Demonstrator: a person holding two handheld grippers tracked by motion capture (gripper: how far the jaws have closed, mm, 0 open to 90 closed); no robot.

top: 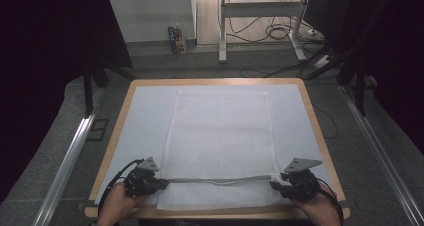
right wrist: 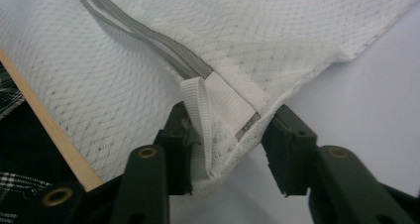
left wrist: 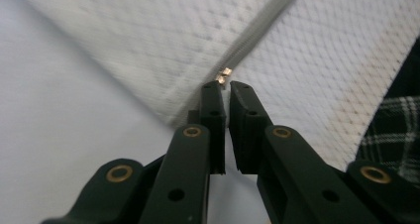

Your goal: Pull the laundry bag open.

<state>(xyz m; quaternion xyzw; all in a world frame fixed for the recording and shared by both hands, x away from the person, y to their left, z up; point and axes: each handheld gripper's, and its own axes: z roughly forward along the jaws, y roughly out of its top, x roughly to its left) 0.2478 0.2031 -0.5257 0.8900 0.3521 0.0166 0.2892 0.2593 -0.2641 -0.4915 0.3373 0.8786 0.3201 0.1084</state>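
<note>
At the table's near edge, the left gripper (left wrist: 224,87) sits clenched at the small brass zipper pull (left wrist: 224,76) of the white mesh laundry bag (top: 220,131) while the right gripper (right wrist: 233,130) straddles the bag's corner tab (right wrist: 218,97) unclamped, so the bag may slide when the zipper is tugged.

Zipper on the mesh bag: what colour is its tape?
Grey, against the white mesh bag; the zipper shows best in the right gripper view.
</note>
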